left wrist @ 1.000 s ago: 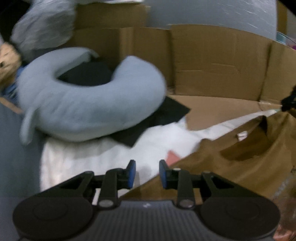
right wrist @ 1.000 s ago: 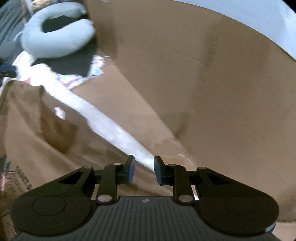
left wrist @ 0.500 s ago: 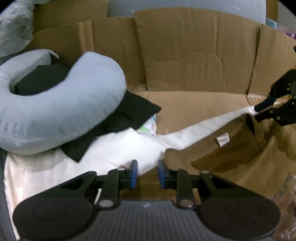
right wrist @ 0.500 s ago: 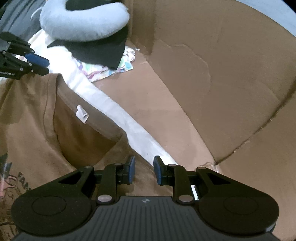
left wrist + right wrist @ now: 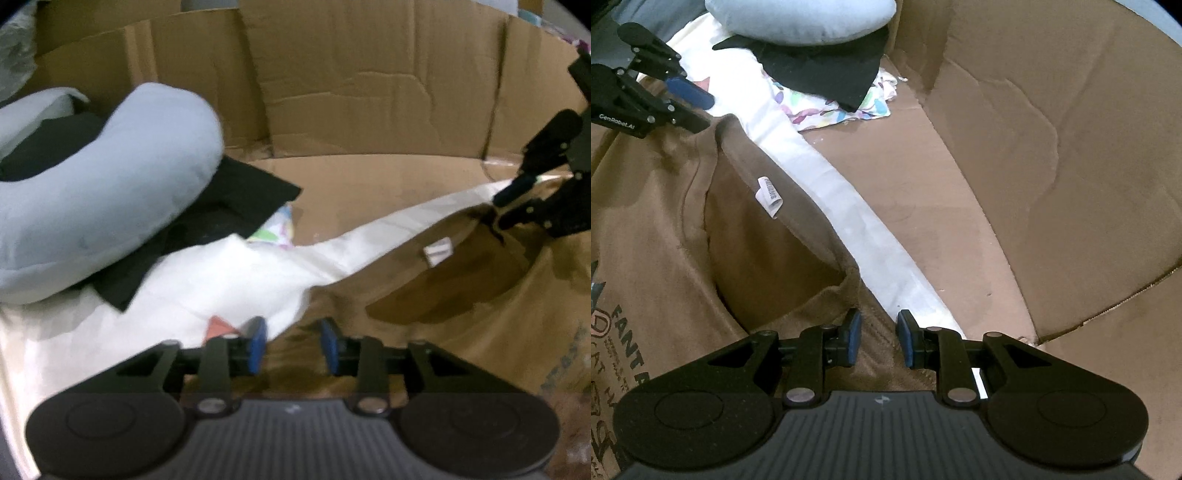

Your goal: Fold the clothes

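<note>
We see the left hand-held gripper [image 5: 291, 345] with its blue pads apart over the shoulder edge of the brown T-shirt [image 5: 461, 314]; its jaws have just been opening, and brown cloth lies between them without either pad pressing on it. The right hand-held gripper [image 5: 877, 338] sits at the other shoulder, just beside the neckline, its pads also apart with a fold of the same brown cloth in the gap; we cannot tell whether the pads touch the cloth.

Between the two, the T-shirt lies spread out front side up, collar open, with a small white label [image 5: 769, 196] inside the neck and dark printed lettering on its chest at the left edge of the right wrist view. Under it lies a white sheet [image 5: 849, 221], which shows as a strip along the collar. Past that come a patterned cloth [image 5: 846, 107], a folded black garment [image 5: 827, 70] on top of it, and a pale blue neck pillow [image 5: 110, 184] resting on the black garment. Cardboard walls [image 5: 369, 74] enclose the whole area.
</note>
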{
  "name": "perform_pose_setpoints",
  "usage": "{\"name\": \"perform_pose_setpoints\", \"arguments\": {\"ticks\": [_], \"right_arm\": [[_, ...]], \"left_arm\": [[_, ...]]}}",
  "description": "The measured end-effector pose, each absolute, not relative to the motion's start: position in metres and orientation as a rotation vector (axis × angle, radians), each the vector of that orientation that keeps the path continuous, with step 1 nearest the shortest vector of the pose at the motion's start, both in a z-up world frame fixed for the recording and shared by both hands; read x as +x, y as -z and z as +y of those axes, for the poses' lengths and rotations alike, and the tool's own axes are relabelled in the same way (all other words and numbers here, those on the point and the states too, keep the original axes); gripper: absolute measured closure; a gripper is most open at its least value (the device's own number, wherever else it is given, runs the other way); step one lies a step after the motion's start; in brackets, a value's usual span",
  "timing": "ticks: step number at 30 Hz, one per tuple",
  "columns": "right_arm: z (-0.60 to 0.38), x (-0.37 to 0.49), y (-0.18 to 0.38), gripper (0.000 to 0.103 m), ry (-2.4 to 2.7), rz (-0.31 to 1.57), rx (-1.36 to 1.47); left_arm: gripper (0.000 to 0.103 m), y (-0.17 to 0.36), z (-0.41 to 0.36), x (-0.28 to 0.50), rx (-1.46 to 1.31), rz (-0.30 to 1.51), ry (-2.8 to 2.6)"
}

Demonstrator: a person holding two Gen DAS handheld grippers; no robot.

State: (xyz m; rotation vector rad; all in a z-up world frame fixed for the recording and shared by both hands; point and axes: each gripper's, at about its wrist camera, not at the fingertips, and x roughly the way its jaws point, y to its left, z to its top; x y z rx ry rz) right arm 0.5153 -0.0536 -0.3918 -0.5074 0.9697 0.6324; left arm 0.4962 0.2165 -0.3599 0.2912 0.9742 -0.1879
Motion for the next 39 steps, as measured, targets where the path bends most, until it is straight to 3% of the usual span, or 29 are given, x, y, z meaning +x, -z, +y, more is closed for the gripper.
{"name": "perform_pose_setpoints", "arguments": {"ticks": [8, 9, 10, 11, 13, 27, 32, 34, 39], "right_arm": [[-0.054, 0.511, 0.395, 0.077, -0.670, 0.968, -0.500], [-0.051, 0.509, 0.395, 0.085, -0.669, 0.957, -0.518], [-0.049, 0.507, 0.395, 0.090, -0.668, 0.947, -0.535], [-0.049, 0.508, 0.393, 0.097, -0.661, 0.946, -0.530], [-0.050, 0.511, 0.388, 0.099, -0.644, 0.939, -0.511], [-0.067, 0.540, 0.379, 0.103, -0.465, 0.947, -0.349], [-0.086, 0.539, 0.369, 0.103, -0.438, 0.921, -0.254], [-0.094, 0.533, 0.361, 0.103, -0.458, 0.899, -0.232], [-0.104, 0.517, 0.359, 0.102, -0.515, 0.903, -0.220]], "left_arm": [[0.066, 0.370, 0.204, 0.497, 0.350, 1.002, 0.224], [0.072, 0.371, 0.203, 0.497, 0.354, 1.005, 0.226], [0.089, 0.372, 0.202, 0.498, 0.358, 1.008, 0.228], [0.095, 0.371, 0.200, 0.497, 0.374, 1.006, 0.235], [0.096, 0.370, 0.196, 0.495, 0.410, 1.001, 0.250], [0.096, 0.360, 0.195, 0.505, 0.335, 0.899, 0.168], [0.085, 0.364, 0.194, 0.499, 0.329, 0.915, 0.137], [0.075, 0.355, 0.195, 0.493, 0.303, 0.882, 0.131], [0.073, 0.341, 0.180, 0.479, 0.281, 0.813, 0.223]]}}
